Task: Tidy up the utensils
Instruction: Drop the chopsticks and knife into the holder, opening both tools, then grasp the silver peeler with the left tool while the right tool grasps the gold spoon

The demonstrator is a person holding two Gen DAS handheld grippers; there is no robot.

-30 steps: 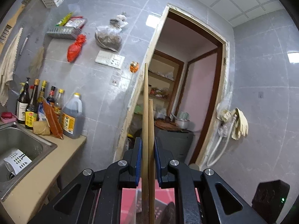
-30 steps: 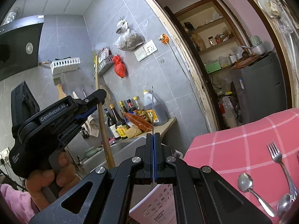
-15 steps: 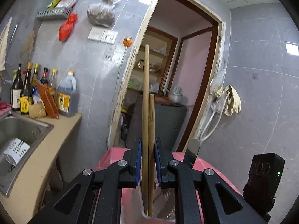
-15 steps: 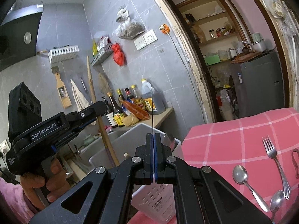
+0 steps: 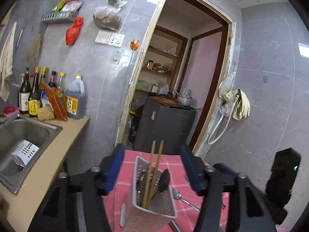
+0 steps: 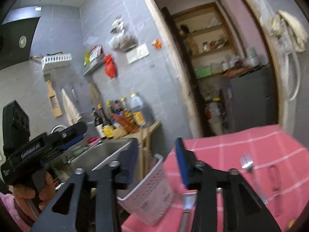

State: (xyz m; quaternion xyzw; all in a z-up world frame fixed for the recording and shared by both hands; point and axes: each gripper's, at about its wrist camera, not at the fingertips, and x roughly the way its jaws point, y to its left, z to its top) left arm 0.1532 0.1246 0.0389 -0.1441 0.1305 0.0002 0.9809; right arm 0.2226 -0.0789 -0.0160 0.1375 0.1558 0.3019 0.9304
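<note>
A white perforated utensil holder [image 5: 154, 208] stands on the pink checked tablecloth [image 5: 179, 174]. Two wooden chopsticks [image 5: 154, 172] and dark spoons [image 5: 164, 179] stand in it. My left gripper [image 5: 152, 166] is open above the holder, its jaws wide on either side. My right gripper [image 6: 157, 162] is open too, just above the holder [image 6: 152, 191], with a metal utensil [image 6: 186, 206] lying below its right finger. A fork [image 6: 249, 170] lies on the cloth to the right. A spoon [image 5: 183, 199] lies beside the holder in the left wrist view.
A steel sink [image 5: 21, 141] is set in a beige counter [image 5: 44, 174] on the left, with sauce bottles [image 5: 52, 96] at its back. A doorway with a grey appliance [image 5: 166, 127] lies beyond the table. The left gripper body [image 6: 34, 154] shows in the right wrist view.
Both grippers have opened. The left one let go of the chopsticks, which now stand in the holder. The right one let go of its thin utensil.
</note>
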